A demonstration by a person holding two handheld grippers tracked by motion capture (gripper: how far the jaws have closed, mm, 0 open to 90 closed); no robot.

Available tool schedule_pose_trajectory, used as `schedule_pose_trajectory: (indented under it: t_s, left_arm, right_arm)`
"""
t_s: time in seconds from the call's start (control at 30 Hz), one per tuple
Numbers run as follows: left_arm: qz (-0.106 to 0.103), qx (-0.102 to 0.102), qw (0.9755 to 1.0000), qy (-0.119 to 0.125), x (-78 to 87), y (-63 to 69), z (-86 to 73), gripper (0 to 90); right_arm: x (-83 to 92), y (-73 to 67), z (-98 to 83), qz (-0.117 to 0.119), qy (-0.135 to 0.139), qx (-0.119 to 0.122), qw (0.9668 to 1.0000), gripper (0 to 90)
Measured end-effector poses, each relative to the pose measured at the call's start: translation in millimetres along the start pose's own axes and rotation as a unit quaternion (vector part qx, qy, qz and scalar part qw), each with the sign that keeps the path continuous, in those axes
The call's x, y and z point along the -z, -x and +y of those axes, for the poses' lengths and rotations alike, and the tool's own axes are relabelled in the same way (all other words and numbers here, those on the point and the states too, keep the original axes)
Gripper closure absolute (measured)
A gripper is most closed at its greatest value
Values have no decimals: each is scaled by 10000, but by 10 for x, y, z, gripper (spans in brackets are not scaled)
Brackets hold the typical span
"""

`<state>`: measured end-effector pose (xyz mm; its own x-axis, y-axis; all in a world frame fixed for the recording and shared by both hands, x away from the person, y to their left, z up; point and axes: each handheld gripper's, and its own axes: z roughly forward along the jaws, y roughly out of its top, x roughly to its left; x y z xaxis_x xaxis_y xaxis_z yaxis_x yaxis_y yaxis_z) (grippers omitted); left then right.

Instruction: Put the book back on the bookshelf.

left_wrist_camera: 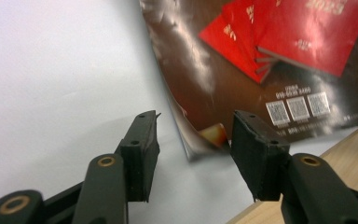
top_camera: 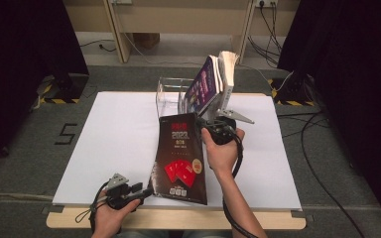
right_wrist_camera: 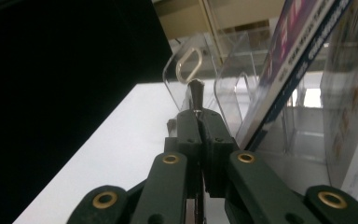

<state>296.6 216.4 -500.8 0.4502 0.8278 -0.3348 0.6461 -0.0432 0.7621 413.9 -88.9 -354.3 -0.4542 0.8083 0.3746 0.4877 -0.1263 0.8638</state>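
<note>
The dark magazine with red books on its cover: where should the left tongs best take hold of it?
Probably the near left corner of the dark magazine: it curls up off the white sheet between the open left tongs. Come in low from the near edge, one jaw under the lifted corner.

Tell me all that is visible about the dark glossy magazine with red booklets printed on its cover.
The dark glossy magazine is thin and soft, its brown-black cover bearing red booklets, pale lettering and three small square codes. Its near end lies on the white table sheet; its far edge is lifted, pinched in the shut right gripper. One near corner curls up between the open left gripper jaws.
</note>
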Motion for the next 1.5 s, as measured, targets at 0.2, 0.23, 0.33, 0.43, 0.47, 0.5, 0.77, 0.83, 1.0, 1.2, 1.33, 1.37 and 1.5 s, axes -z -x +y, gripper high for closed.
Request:
schedule_pose_trajectory:
  t_s: [0.2,0.23,0.33,0.43,0.47,0.5,0.77,0.83,1.0,1.2,1.33,1.37,1.5]
  left_arm:
    - [4,7,10000,3,-3,-4,-2,505]
    - [3,6,10000,-4,-4,-4,-2,505]
    - [3,7,10000,-7,-9,-5,-4,505]
    - [8,1,10000,-10,-7,-7,-4,505]
    - [7,2,10000,-8,-8,-9,-5,505]
    - [8,2,10000,-11,-8,-11,-4,505]
    - [5,11,10000,-15,-6,-20,-5,506]
    - [9,10,10000,-16,-6,-21,-4,506]
    - [12,10,10000,-23,-8,-23,-6,506]
    - [1,16,10000,-24,-12,-23,-7,506]
    - [-1,10,10000,-32,-14,-22,-7,506]
    - [-4,19,10000,-25,-14,-22,-7,506]
    - [-8,22,10000,-29,-17,-26,-8,506]
  right_arm:
    - [53,-91,103,-37,352,193,9992,879]
    - [58,-102,117,-27,391,209,9990,879]
    - [75,-159,194,-29,544,287,9981,879]
    - [85,-195,265,-60,656,320,9973,879]
    - [87,-209,290,-48,696,289,9971,879]
    - [87,-220,308,-53,735,308,9968,879]
    - [42,-320,460,-46,999,412,9941,879]
    - [31,-336,489,-60,1022,434,9938,879]
    - [-14,-349,568,-89,1110,422,9929,879]
    - [-72,-364,670,-134,1192,471,9917,879]
    - [-121,-360,752,-157,1263,450,9908,879]
    - [-138,-359,778,-175,1273,464,9906,879]
    - [-210,-351,862,-225,1328,470,9898,879]
